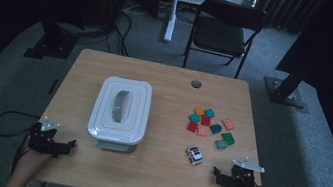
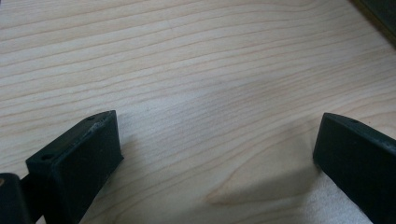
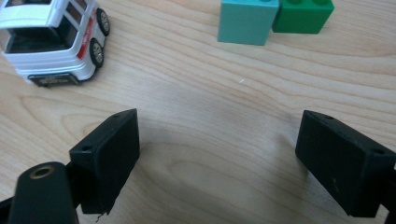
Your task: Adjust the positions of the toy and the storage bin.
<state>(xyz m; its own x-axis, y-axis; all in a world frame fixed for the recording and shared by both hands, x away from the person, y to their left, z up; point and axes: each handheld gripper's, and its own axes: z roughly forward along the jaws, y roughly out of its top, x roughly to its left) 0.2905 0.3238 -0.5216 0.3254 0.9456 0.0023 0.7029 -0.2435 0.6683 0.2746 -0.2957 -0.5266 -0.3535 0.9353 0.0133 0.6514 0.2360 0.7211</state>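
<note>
A white lidded container (image 1: 120,110) stands left of the table's middle, its lid on with a grey handle. Several coloured toy bricks (image 1: 210,125) lie in a cluster at the right, and a small white toy car (image 1: 194,155) sits just in front of them. My left gripper (image 1: 65,145) rests near the front left corner, open over bare wood (image 2: 215,140). My right gripper (image 1: 219,175) rests near the front right edge, open with nothing between its jaws (image 3: 217,154). In the right gripper view the car (image 3: 53,39) is ahead to the left, with a teal brick (image 3: 245,21) and a green brick (image 3: 303,16) ahead.
The wooden table (image 1: 152,172) has a round cable hole (image 1: 196,83) at its far edge. A black folding chair (image 1: 222,29) stands behind the table, with dark stands and cables on the carpet at both sides.
</note>
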